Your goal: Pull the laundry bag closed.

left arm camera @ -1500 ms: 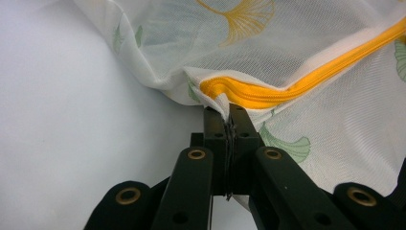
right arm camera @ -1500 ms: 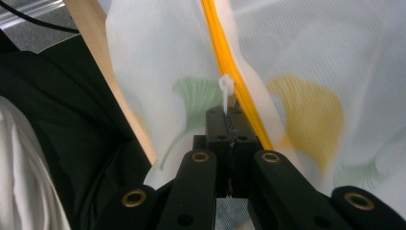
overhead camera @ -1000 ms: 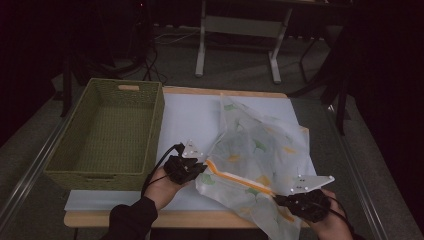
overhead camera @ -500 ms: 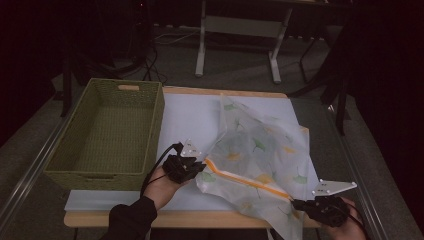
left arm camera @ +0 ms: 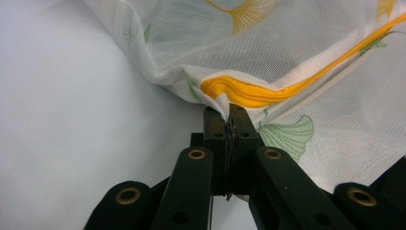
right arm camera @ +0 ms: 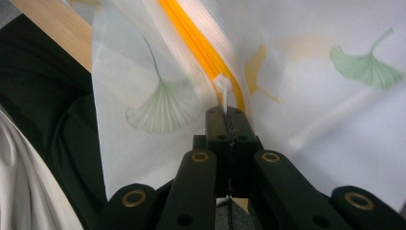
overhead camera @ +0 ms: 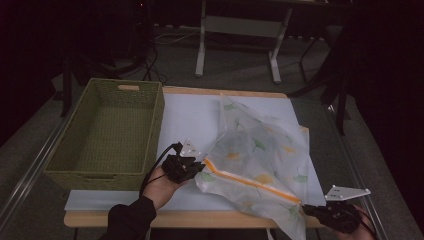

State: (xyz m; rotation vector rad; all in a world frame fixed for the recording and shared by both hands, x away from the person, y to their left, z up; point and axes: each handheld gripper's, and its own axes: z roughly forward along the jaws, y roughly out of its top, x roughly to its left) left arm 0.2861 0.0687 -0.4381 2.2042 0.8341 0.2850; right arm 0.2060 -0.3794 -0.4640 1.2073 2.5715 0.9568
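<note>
A white mesh bag (overhead camera: 260,145) printed with green and orange leaves lies on the white mat (overhead camera: 190,120). Its orange zipper (overhead camera: 250,182) runs taut between my two grippers. My left gripper (overhead camera: 200,166) is shut on the bag's corner (left arm camera: 225,103) at the zipper's left end (left arm camera: 258,93). Off the table's front right corner, my right gripper (overhead camera: 306,209) is shut on the white zipper pull (right arm camera: 223,88), which sits on the orange zipper (right arm camera: 191,33). The bag's lower edge hangs over the table's front edge.
A green woven basket (overhead camera: 155,130) stands at the table's left with nothing inside. The table's wooden front edge (overhead camera: 200,218) runs below the mat. A dark sleeve (right arm camera: 57,120) lies close to the right gripper. Metal stand legs (overhead camera: 202,45) rise behind the table.
My right gripper has moved to the right and slightly down toward the table's front corner, drawing the zipper pull along the orange zipper. The left gripper has stayed put on the bag's corner.
</note>
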